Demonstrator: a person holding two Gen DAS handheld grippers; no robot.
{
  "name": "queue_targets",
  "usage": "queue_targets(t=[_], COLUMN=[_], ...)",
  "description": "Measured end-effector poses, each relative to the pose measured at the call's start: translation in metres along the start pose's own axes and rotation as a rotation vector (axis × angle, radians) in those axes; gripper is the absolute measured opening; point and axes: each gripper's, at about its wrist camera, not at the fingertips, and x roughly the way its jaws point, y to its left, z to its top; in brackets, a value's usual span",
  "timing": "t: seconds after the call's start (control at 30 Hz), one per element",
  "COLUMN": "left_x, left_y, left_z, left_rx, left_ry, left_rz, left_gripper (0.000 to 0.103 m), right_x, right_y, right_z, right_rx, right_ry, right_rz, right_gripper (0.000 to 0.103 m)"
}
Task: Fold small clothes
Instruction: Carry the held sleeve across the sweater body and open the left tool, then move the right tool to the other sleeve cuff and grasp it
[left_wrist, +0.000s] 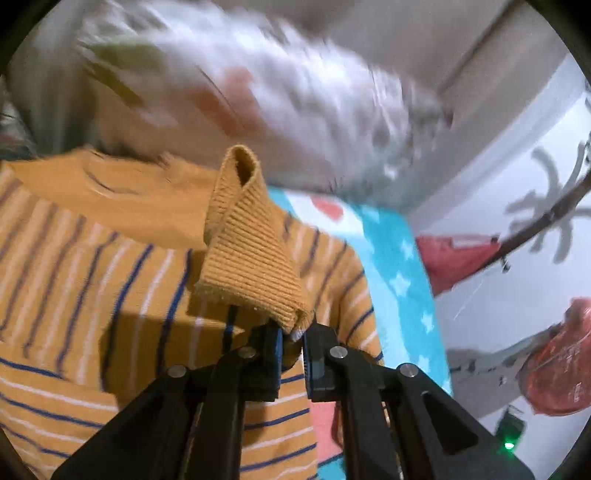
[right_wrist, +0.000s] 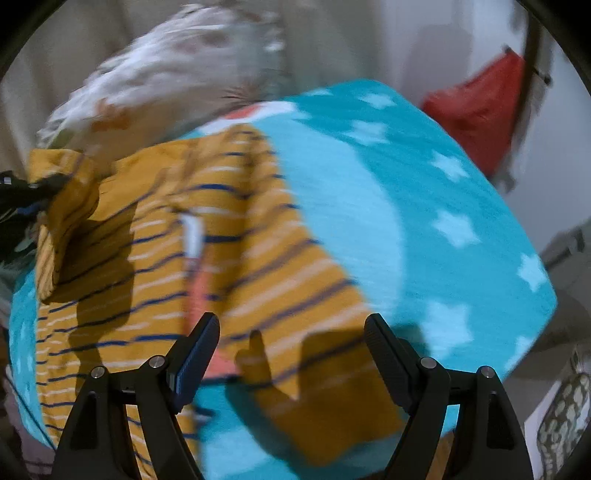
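Home; star-print blanket (right_wrist: 424, 206), heaped laundry (left_wrist: 288, 96)

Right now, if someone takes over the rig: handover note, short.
Left gripper: shut on the ribbed cuff of the striped mustard top, lifted over the body.
Right gripper: open, empty, above the top's lower half.
The top lies on the turquoise star blanket; pale clothes pile behind it.
Done: sleeve picked up.
Left: lay the sleeve across, fold the body.
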Motion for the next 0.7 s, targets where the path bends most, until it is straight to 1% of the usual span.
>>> queue_targets(t=[0.07, 0.1, 0.13, 0.2, 0.23, 0.27, 0.3, 0.37, 0.4, 0.43, 0.47, 0.53, 0.6, 0.63, 0.67, 0.7], left_x=[0.032, 0.041, 0.049, 0.060, 0.059, 0.054, 0.048, 0.026, 0.018, 0.008, -0.004, -0.021, -0.030, -0.037, -0.041, -0.046], left_y=[-0.012, -0.014, -0.014, -0.012, -0.012, -0.012, -0.015, -0.019, -0.021, -0.021, -0.019, -0.009, 0.003, 0.013, 0.021, 0.030], left_z=[-0.006, -0.008, -0.011, -0.015, -0.017, -0.020, -0.021, -0.026, -0.028, -0.032, -0.037, -0.047, -0.052, -0.058, -0.061, -0.064], left_rx=[0.016, 0.016, 0.009, -0.033, -0.049, -0.064, -0.065, -0.054, -0.052, -0.054, -0.060, -0.082, -0.117, -0.139, -0.156, -0.173], left_ry=[0.045, 0.062, 0.079, 0.116, 0.124, 0.123, 0.117, 0.087, 0.072, 0.053, 0.038, 0.032, 0.027, 0.024, 0.025, 0.027], left_rz=[0.029, 0.039, 0.041, 0.027, 0.020, 0.006, 0.001, 0.012, 0.023, 0.031, 0.040, 0.067, 0.096, 0.119, 0.144, 0.169], left_gripper=[0.012, 0.017, 0.023, 0.028, 0.031, 0.033, 0.038, 0.050, 0.059, 0.062, 0.062, 0.062, 0.062, 0.062, 0.062, 0.062], right_x=[0.001, 0.001, 0.001, 0.000, -0.001, -0.002, -0.001, 0.002, 0.004, 0.008, 0.012, 0.021, 0.027, 0.027, 0.026, 0.024], right_y=[-0.022, -0.038, -0.043, -0.058, -0.066, -0.074, -0.075, -0.076, -0.077, -0.073, -0.071, -0.061, -0.051, -0.045, -0.042, -0.038], right_z=[-0.004, -0.005, -0.007, -0.007, -0.007, -0.006, -0.005, -0.006, -0.008, -0.010, -0.014, -0.020, -0.024, -0.025, -0.025, -0.024], right_rx=[0.027, 0.045, 0.053, 0.068, 0.072, 0.077, 0.079, 0.071, 0.058, 0.047, 0.030, 0.000, -0.033, -0.061, -0.075, -0.097], right_ry=[0.012, 0.021, 0.024, 0.026, 0.025, 0.024, 0.027, 0.040, 0.053, 0.064, 0.083, 0.106, 0.106, 0.085, 0.071, 0.063], right_rz=[-0.022, -0.024, -0.025, -0.029, -0.024, -0.013, -0.009, 0.001, 0.013, 0.023, 0.039, 0.056, 0.035, 0.019, 0.019, 0.042], right_gripper=[0.085, 0.085, 0.085, 0.085, 0.085, 0.085, 0.085, 0.085, 0.085, 0.085, 0.085, 0.085, 0.085, 0.074, 0.060, 0.018])
